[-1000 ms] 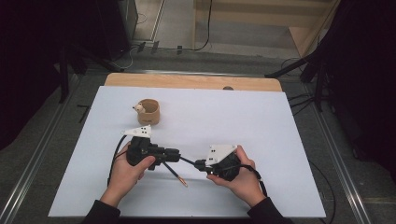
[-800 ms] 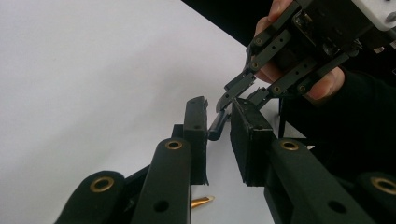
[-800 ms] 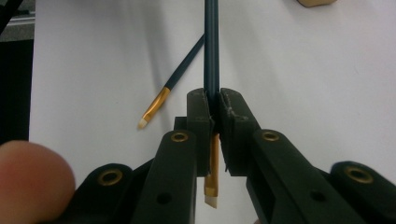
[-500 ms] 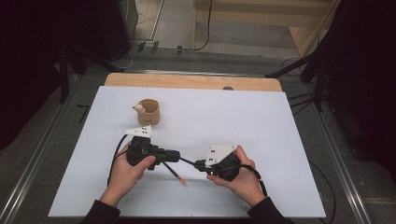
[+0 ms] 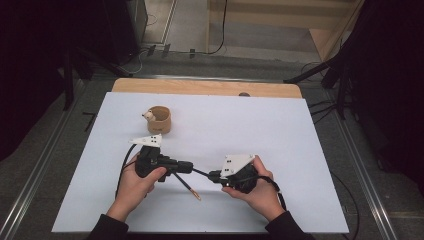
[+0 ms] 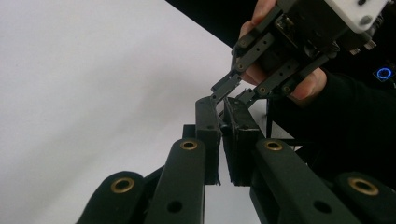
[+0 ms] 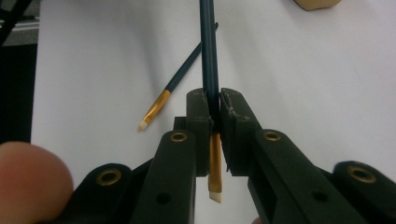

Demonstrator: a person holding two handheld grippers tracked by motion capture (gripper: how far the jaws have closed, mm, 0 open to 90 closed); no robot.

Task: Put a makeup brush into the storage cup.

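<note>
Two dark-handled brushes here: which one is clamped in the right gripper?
The dark-handled brush running straight up between the right gripper's shut jaws, gold ferrule below them. The other brush lies free on the white table, slanted to its left.

On the bench [image 5: 300, 150], the cup [image 5: 161, 119] is standing behind the left tool [image 5: 186, 166]. The right tool [image 5: 216, 176] is facing it from the right, a brush [image 5: 201, 173] spanning between them. A second brush [image 5: 187, 186] is lying just before them.
</note>
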